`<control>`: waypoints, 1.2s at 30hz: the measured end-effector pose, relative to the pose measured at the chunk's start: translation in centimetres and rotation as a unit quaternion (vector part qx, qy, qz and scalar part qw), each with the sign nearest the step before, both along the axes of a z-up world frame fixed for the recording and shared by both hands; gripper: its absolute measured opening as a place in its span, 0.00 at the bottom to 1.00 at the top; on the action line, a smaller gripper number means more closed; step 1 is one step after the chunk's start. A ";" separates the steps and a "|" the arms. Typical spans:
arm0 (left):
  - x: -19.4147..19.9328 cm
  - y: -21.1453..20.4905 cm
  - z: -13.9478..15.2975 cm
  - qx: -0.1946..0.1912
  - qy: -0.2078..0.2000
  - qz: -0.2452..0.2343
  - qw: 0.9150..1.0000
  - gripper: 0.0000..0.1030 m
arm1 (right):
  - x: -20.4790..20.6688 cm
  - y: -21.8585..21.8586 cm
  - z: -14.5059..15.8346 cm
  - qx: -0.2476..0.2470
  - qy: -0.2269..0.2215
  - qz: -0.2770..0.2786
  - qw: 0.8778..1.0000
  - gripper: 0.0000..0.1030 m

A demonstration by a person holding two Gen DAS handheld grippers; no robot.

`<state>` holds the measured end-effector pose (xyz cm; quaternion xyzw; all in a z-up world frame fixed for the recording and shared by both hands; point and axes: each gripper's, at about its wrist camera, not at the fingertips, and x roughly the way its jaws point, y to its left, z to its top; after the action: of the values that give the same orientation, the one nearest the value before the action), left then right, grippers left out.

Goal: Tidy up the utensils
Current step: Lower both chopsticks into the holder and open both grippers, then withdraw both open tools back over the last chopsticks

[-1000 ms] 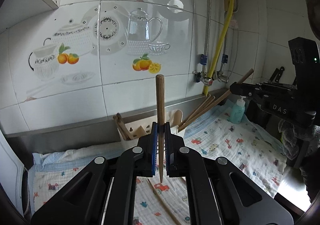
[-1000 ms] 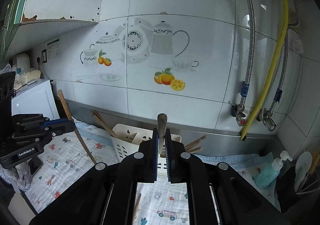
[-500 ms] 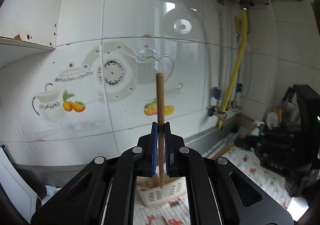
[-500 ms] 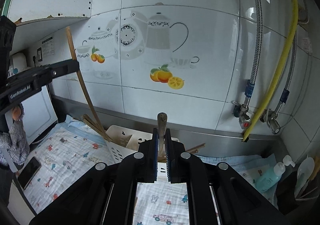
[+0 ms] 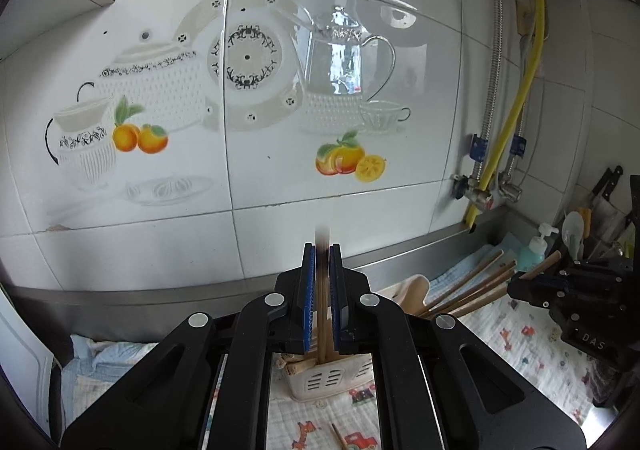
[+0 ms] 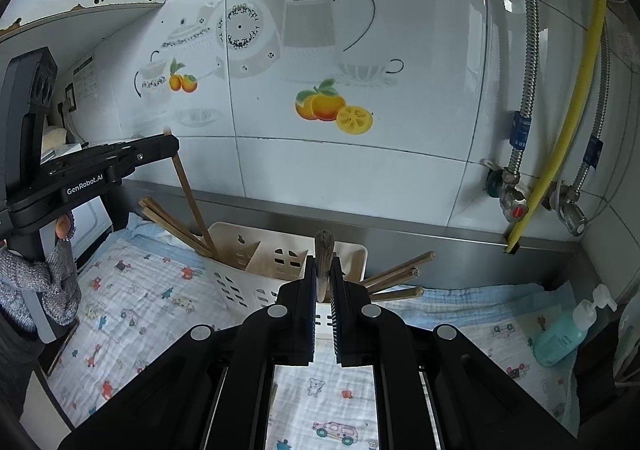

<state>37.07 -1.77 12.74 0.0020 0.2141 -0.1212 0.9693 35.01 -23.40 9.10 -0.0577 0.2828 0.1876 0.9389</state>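
Observation:
My left gripper (image 5: 321,262) hangs over the cream utensil holder (image 5: 332,378). Its jaws are opening, and a wooden chopstick (image 5: 322,314) stands loose between the pads, its top blurred and its lower end down in the holder. The right wrist view shows that left gripper (image 6: 174,146) with the chopstick (image 6: 192,202) slanting into the left compartment of the holder (image 6: 248,270). My right gripper (image 6: 323,274) is shut on a second wooden chopstick (image 6: 324,246), just in front of the holder. From the left wrist view the right gripper (image 5: 516,284) is at the right with its chopstick (image 5: 544,264) poking out.
More chopsticks (image 6: 400,274) lean out of the holder's right side, and others (image 6: 168,222) out of its left. A printed cloth (image 6: 140,310) covers the counter, with one loose chopstick (image 5: 340,438) on it. A soap bottle (image 6: 564,334), taps and a yellow hose (image 6: 568,110) stand at the right.
My left gripper has come over the holder, and its chopstick has slid down between the pads into it. My right gripper has sunk towards the holder, still gripping its chopstick.

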 end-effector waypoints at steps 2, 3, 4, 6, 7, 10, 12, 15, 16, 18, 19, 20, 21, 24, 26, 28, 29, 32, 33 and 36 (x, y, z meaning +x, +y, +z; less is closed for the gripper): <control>-0.2 0.0 0.0 0.001 -0.001 0.002 1.000 0.10 | 0.2 0.0 -0.3 0.000 0.003 -0.001 1.000 0.06; -0.2 0.0 0.0 0.001 -0.002 0.002 1.000 0.10 | 0.3 0.0 -0.3 -0.001 0.002 -0.004 1.000 0.06; -0.3 0.0 0.0 -0.003 0.000 -0.001 1.000 0.11 | 0.4 0.0 -0.4 0.001 0.003 -0.003 1.000 0.07; -0.7 0.1 0.2 -0.005 -0.002 0.004 1.000 0.25 | 0.5 -0.2 -0.4 0.004 -0.001 -0.007 1.000 0.07; -1.0 0.1 0.4 -0.005 -0.008 0.005 1.000 0.32 | 0.4 -0.3 -0.3 0.005 -0.002 -0.008 1.000 0.07; -2.1 0.3 1.0 -0.006 -0.018 0.005 1.000 0.35 | 0.0 -0.7 0.1 0.010 -0.009 -0.012 1.000 0.14; -3.0 0.5 1.3 -0.009 -0.024 0.003 1.000 0.35 | -0.5 -0.9 0.4 0.013 -0.015 -0.015 1.000 0.14; -4.7 0.8 1.5 -0.013 -0.025 0.003 1.000 0.39 | -2.0 -1.1 0.9 0.013 -0.026 -0.016 0.999 0.16; -5.3 0.9 1.4 -0.013 -0.026 0.004 1.000 0.43 | -2.6 -1.1 0.9 0.013 -0.028 -0.015 0.999 0.16; -6.6 1.1 1.0 -0.009 -0.027 0.009 1.000 0.55 | -3.9 -1.2 0.6 0.017 -0.030 -0.011 0.999 0.18; -7.4 1.2 0.7 -0.009 -0.026 0.010 1.000 0.56 | -4.7 -1.2 0.4 0.017 -0.031 -0.010 0.999 0.19; -8.0 1.3 0.4 -0.009 -0.022 0.009 1.000 0.56 | -5.4 -1.2 0.1 0.015 -0.033 -0.010 0.999 0.21; -8.7 1.5 0.0 -0.007 -0.019 0.010 1.000 0.57 | -6.1 -1.1 -0.3 0.013 -0.034 -0.010 0.999 0.22; -10.5 2.0 -1.3 -0.011 -0.010 0.015 1.000 0.66 | -8.4 -1.0 -2.2 0.017 -0.025 -0.007 1.000 0.27; -11.7 2.5 -2.4 -0.017 -0.004 0.016 1.000 0.68 | -9.7 -0.8 -3.5 0.011 -0.023 -0.010 1.000 0.29; -12.6 2.8 -3.5 -0.018 0.005 0.019 1.000 0.71 | -11.0 -0.5 -5.0 0.007 -0.016 -0.010 1.000 0.33; -13.1 3.0 -4.2 -0.019 0.013 0.021 1.000 0.73 | -11.6 -0.5 -5.9 0.008 -0.009 -0.011 1.000 0.34; -14.5 3.7 -6.1 -0.030 0.027 0.030 0.999 0.76 | -13.3 -0.2 -8.4 -0.001 0.004 -0.016 1.000 0.34; -14.8 4.1 -6.9 -0.040 0.037 0.033 0.998 0.77 | -13.8 -0.2 -9.2 -0.003 0.009 -0.018 1.000 0.34; -15.7 4.9 -9.1 -0.057 0.063 0.042 0.996 0.78 | -15.0 0.0 -11.5 -0.004 0.030 -0.022 0.999 0.34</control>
<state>21.39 3.13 3.65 -0.0699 0.2675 -0.0928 0.9565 19.98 -23.39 -2.41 -0.0498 0.3124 0.1673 0.9338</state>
